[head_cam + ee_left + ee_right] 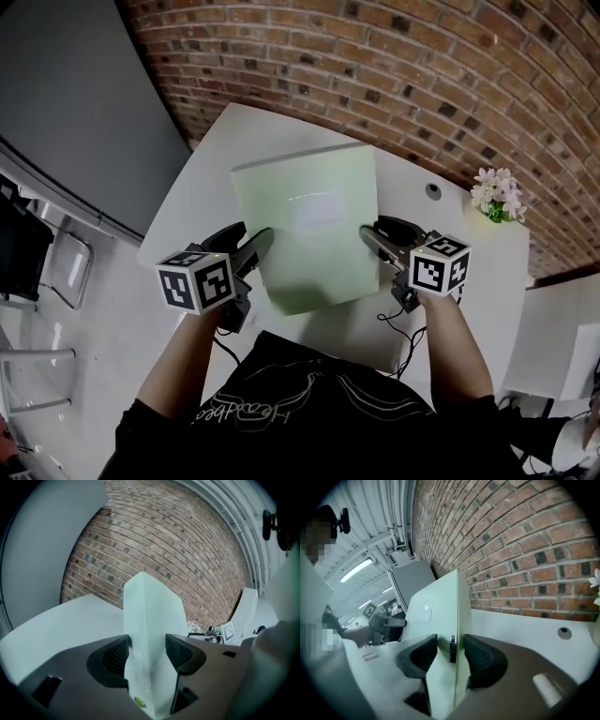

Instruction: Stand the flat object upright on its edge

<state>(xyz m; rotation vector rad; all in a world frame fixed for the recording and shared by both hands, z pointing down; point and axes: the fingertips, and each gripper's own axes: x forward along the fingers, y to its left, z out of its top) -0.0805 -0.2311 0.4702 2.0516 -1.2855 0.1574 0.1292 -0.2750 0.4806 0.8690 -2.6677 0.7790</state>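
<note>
The flat object (309, 225) is a pale green slab with a lighter patch on its broad face. It is held over the white table (202, 178), broad face turned up toward the head view. My left gripper (258, 246) is shut on its left edge and my right gripper (370, 236) is shut on its right edge. In the left gripper view the slab (145, 620) runs edge-on between the jaws of the left gripper (146, 651). The right gripper view shows the slab (445, 606) with a small dark latch, clamped by the right gripper (451, 651). Whether its far edge touches the table I cannot tell.
A brick wall (394, 66) runs along the table's far side. A small pot of pale flowers (497, 194) stands at the far right corner, beside a round grommet (432, 190). Cables (403, 328) hang off the near edge. A metal chair (56, 272) stands on the floor to the left.
</note>
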